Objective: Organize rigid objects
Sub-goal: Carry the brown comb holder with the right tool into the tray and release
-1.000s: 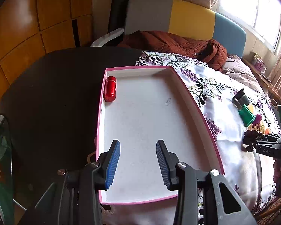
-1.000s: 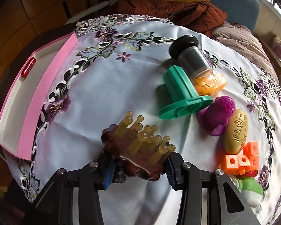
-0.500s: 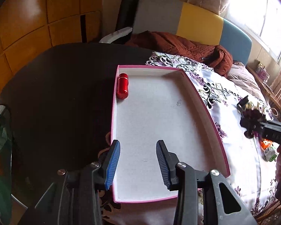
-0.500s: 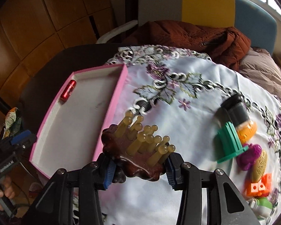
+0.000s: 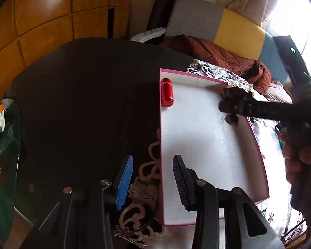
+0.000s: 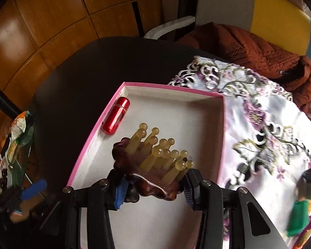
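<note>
The right hand-held gripper (image 6: pixel 153 186), clamped on the dark brown wooden massage comb with amber knobbed pegs (image 6: pixel 153 161), has swung from the embroidered white cloth (image 6: pixel 259 124) to above the shallow pink-rimmed white box (image 6: pixel 172 112). A glossy red metal capsule (image 6: pixel 116 119) hugs its left wall; the remaining floor lies bare. The left hand-held gripper (image 5: pixel 153 180) hangs open, straddling the near left rim on the dark bench (image 5: pixel 83 103).

Daylight glare from window (image 5: pixel 296 10) upper right, dark tabletop (image 5: pixel 89 103) underexposed, fisheye bending edges, motion blur at right.
</note>
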Demonstrator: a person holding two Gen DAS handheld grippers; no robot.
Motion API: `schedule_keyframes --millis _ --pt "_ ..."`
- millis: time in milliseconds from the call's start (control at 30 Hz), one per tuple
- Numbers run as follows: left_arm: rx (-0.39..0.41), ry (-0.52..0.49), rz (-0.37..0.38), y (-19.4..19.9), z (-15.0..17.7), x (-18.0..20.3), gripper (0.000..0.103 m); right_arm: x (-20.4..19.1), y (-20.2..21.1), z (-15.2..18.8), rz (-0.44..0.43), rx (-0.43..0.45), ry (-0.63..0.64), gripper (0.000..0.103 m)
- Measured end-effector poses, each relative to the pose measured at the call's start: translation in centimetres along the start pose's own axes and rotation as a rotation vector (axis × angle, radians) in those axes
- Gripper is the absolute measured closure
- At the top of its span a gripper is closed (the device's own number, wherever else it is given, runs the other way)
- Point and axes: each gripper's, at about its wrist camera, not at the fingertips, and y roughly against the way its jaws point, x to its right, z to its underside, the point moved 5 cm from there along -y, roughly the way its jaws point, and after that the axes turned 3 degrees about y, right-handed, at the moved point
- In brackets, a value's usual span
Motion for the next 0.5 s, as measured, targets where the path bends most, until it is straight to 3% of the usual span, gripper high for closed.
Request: schedule_keyframes --millis 233,300,433,500 --pt "-0.015 0.018 -0.001 -0.5 0.3 -0.8 0.063 -0.4 -5.2 -1.2 0.050 -0.079 -0.052 0.055" --pt "-0.021 0.019 0.000 -0.7 0.4 -0.9 0.063 -0.1 -5.0 -1.1 0.033 -0.068 -0.060 0.054" --pt "-0.020 0.022 0.004 -0.7 0.4 -0.8 0.063 0.3 -3.5 -0.6 0.014 -0.036 -0.070 0.037" --pt "-0.019 0.016 0.003 -0.7 0.5 -0.6 0.063 0.5 -2.4 -0.4 0.004 -0.015 -0.075 0.034"
